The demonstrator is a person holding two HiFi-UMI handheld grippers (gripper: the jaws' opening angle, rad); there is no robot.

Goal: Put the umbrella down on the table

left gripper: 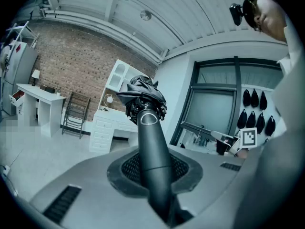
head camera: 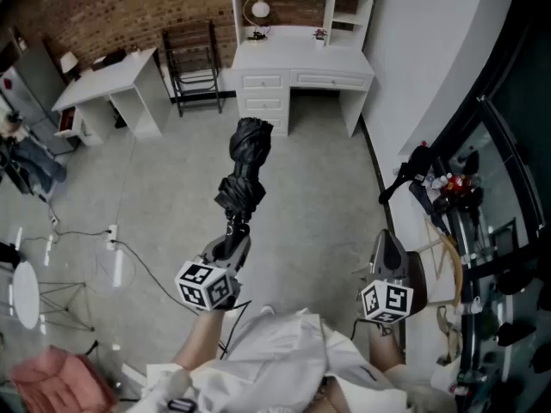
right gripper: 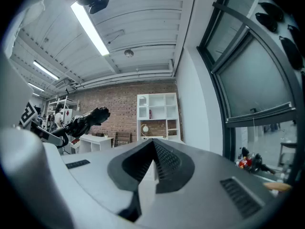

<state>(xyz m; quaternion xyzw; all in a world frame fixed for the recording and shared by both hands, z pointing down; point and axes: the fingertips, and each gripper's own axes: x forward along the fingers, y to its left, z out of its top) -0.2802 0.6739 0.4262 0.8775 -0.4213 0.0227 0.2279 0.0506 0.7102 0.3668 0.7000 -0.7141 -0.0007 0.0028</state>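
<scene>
Umbrella held in the air, not yet set down

Nearest us, our left gripper (head camera: 231, 241) is clamped on the handle (left gripper: 151, 151) of the folded umbrella (head camera: 244, 166), held above the floor (head camera: 164, 196). Our right gripper (head camera: 389, 261) is closed on nothing. The umbrella's long axis runs away from us, canopy end towards the white desk (head camera: 301, 58). We judge the setting down is all still to do.

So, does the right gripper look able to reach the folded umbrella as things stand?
Probably yes. The umbrella juts into open air from the left gripper, shut on its handle, with nothing between it and the right gripper. Those jaws are together and would have to open first.
</scene>
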